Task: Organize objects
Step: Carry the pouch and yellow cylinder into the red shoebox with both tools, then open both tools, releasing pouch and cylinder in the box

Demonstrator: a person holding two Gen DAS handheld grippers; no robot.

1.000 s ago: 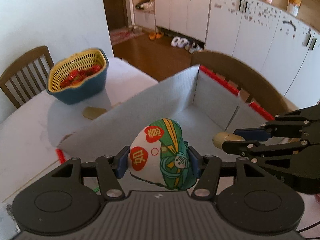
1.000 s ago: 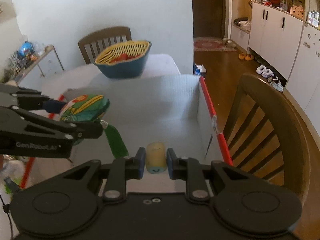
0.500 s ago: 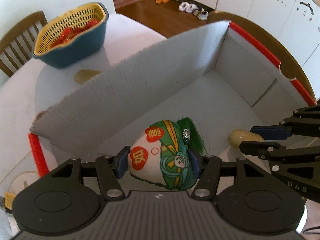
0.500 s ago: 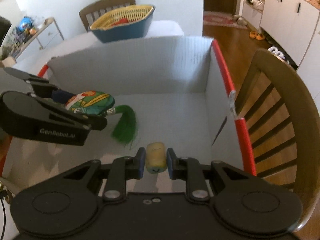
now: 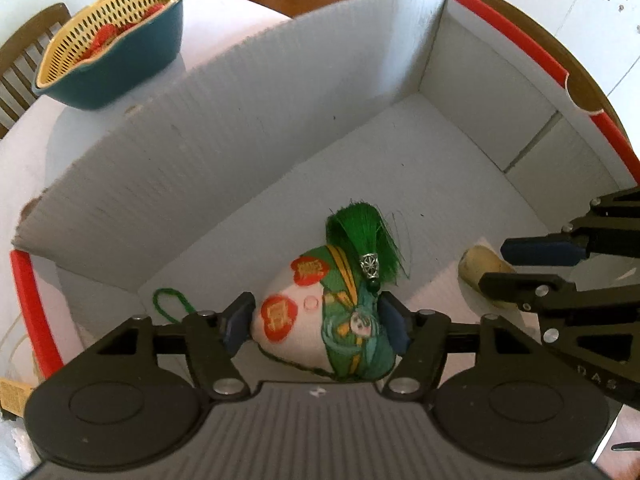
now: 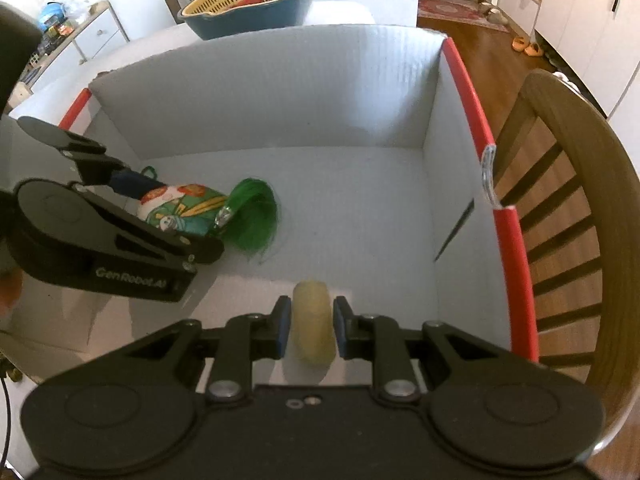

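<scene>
White lettering "GenRobot.AI" runs along the black side of the left gripper (image 6: 160, 220), seen in the right wrist view, left of the right gripper's jaws. The letters "DAS" stand on the black body of the right gripper (image 5: 532, 264), at the right edge of the left wrist view. The pouch (image 5: 324, 328) between the left jaws bears red patches with illegible yellow characters.

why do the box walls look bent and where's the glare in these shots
Left wrist view: fisheye bends the white box walls and red rim into arcs; tabletop behind is blown out white. Right wrist view: same curving on the chair; the yellow piece between the right hand-held gripper fingers looks soft.
</scene>
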